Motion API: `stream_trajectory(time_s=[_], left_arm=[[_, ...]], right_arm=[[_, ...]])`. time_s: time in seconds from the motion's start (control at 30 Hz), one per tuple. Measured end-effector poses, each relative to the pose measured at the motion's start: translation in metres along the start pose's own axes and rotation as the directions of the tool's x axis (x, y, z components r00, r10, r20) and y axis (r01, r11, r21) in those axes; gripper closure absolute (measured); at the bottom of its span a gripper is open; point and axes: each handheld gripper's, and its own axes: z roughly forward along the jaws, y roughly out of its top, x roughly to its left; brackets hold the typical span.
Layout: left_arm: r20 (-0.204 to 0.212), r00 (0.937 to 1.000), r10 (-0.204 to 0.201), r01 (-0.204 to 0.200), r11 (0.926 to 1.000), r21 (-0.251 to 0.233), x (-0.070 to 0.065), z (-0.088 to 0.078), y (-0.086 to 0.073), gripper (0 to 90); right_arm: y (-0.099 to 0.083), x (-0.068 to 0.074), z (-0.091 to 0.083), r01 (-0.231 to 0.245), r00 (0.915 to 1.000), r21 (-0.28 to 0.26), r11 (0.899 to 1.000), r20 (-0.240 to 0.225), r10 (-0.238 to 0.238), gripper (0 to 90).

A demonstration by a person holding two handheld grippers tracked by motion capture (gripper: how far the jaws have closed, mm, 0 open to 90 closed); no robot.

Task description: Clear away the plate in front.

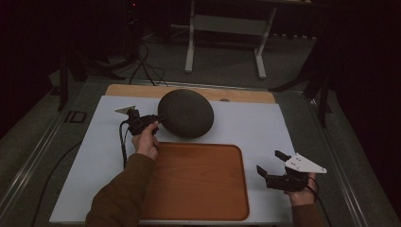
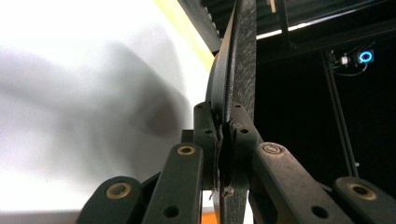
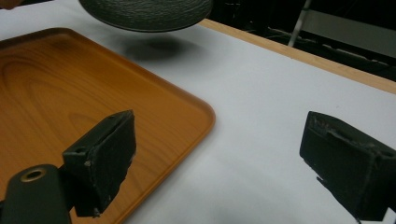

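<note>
A dark, textured round plate (image 1: 185, 113) hangs tilted above the white mat (image 1: 260, 127), just behind the wooden tray (image 1: 198, 182). My left gripper (image 1: 158, 119) is shut on the plate's left rim. In the left gripper view the jaws pinch the plate (image 2: 239, 70) edge-on, with the left gripper (image 2: 224, 128) closed tight on it. My right gripper (image 1: 269, 161) stands open to the right of the tray, low over the mat, nothing between its pads. From the right gripper (image 3: 219, 144) I see the tray (image 3: 70, 84) at the left and the plate (image 3: 144, 11) floating above its shadow.
The mat lies on a wooden tabletop (image 1: 246, 95) whose far edge shows behind the plate. Beyond it stand a white frame's legs (image 1: 190, 52) and cables (image 1: 146, 66) on the dark floor. A cable (image 1: 124, 142) trails from the left gripper.
</note>
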Motion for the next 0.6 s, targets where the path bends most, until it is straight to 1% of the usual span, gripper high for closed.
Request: stream_trajectory(time_s=[0.07,0.13,0.2,0.23,0.27,0.3,0.33,0.5,0.53,0.57,0.6], left_arm=[[0.000,1.0000,-0.010,0.010,0.9999,0.007,0.001,-0.005,-0.004,86.1],[0.004,0.9999,-0.009,0.009,0.9999,0.006,0.002,-0.007,-0.006,86.1],[0.018,0.9998,-0.005,0.005,0.9999,0.013,0.005,-0.015,-0.012,86.1],[0.018,0.9998,-0.005,0.005,0.9999,0.013,0.005,-0.015,-0.012,86.1],[0.030,0.9995,-0.002,0.002,0.9999,0.010,0.007,-0.020,-0.016,86.2],[0.030,0.9995,-0.002,0.002,0.9999,0.010,0.007,-0.020,-0.016,86.2],[0.035,0.9994,-0.008,0.008,0.9999,0.011,0.008,-0.024,-0.018,86.2],[0.029,0.9996,0.005,-0.005,0.9999,0.016,0.009,-0.036,-0.025,86.0],[0.029,0.9996,0.005,-0.005,0.9999,0.016,0.009,-0.036,-0.025,86.0],[0.034,0.9994,0.004,-0.004,0.9998,0.019,0.011,-0.043,-0.028,86.0],[0.039,0.9992,-0.005,0.004,0.9998,0.019,0.012,-0.045,-0.030,86.0]], right_arm=[[0.000,0.000,0.000,0.000,1.0000,0.001,1.000,0.000,0.000,10.4],[0.000,0.000,0.000,0.000,1.0000,0.001,1.000,0.001,0.000,10.4],[0.000,0.000,0.000,-0.001,1.0000,0.001,1.000,0.002,0.001,10.5],[0.000,0.000,0.000,-0.001,1.0000,0.001,1.000,0.002,0.001,10.4],[0.000,0.000,0.000,-0.001,1.0000,0.001,1.000,0.002,0.001,10.4],[0.000,0.000,0.000,-0.001,1.0000,0.001,1.000,0.002,0.001,10.4],[0.000,0.000,0.000,-0.001,1.0000,0.001,1.000,0.002,0.001,10.4],[0.000,0.000,0.000,-0.001,1.0000,0.000,1.000,0.002,0.001,10.4],[0.000,0.000,0.000,-0.001,1.0000,0.000,1.000,0.002,0.001,10.4],[0.000,0.000,0.001,-0.001,1.0000,0.001,1.000,0.001,0.001,10.5],[0.000,0.000,0.001,-0.001,1.0000,0.002,1.000,0.001,0.001,10.4]])
